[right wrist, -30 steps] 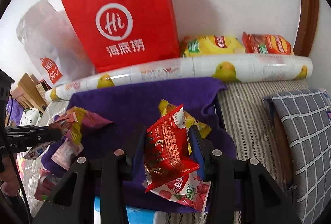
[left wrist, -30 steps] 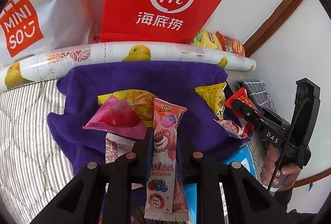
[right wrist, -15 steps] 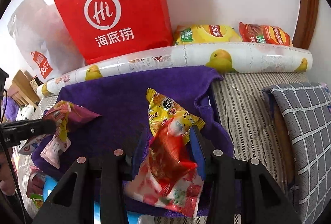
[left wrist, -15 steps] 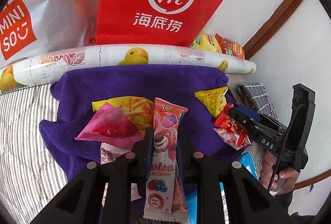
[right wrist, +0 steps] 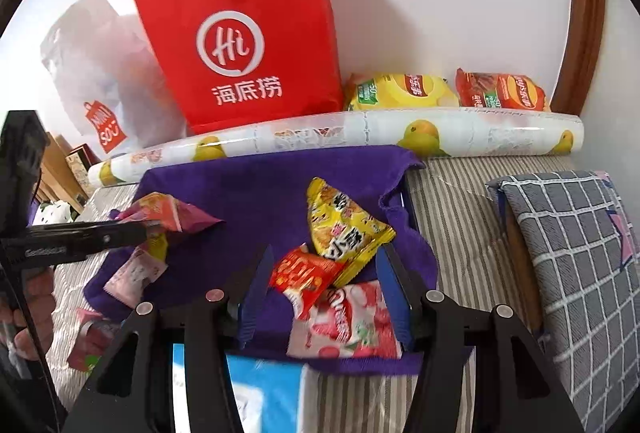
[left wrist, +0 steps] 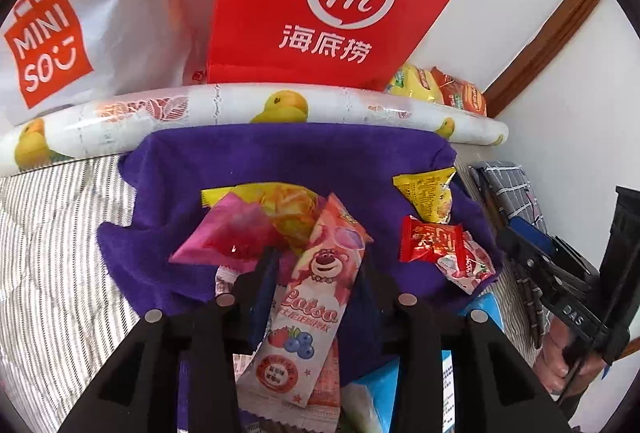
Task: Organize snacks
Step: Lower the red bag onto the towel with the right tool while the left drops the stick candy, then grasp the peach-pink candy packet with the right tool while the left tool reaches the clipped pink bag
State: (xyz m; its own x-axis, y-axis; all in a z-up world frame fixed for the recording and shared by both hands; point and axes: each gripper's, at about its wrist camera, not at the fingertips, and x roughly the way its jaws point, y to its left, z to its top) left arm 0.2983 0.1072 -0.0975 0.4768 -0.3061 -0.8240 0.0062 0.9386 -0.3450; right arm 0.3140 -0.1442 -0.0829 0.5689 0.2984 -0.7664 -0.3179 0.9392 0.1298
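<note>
Lying on purple towel (right wrist: 248, 189): red packet (right wrist: 306, 273) (right hand-held gripper (right wrist: 324, 297) agape).

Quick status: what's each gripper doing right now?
Left gripper: open, pink Lotso packet loose between the fingers.
Right gripper: open, red snack packet released.

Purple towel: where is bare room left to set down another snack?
The purple towel is bare along its back strip beside the fruit-print roll, and in the middle between the pink packet and the yellow packet. The front right is crowded by the red packet and strawberry packet.
</note>
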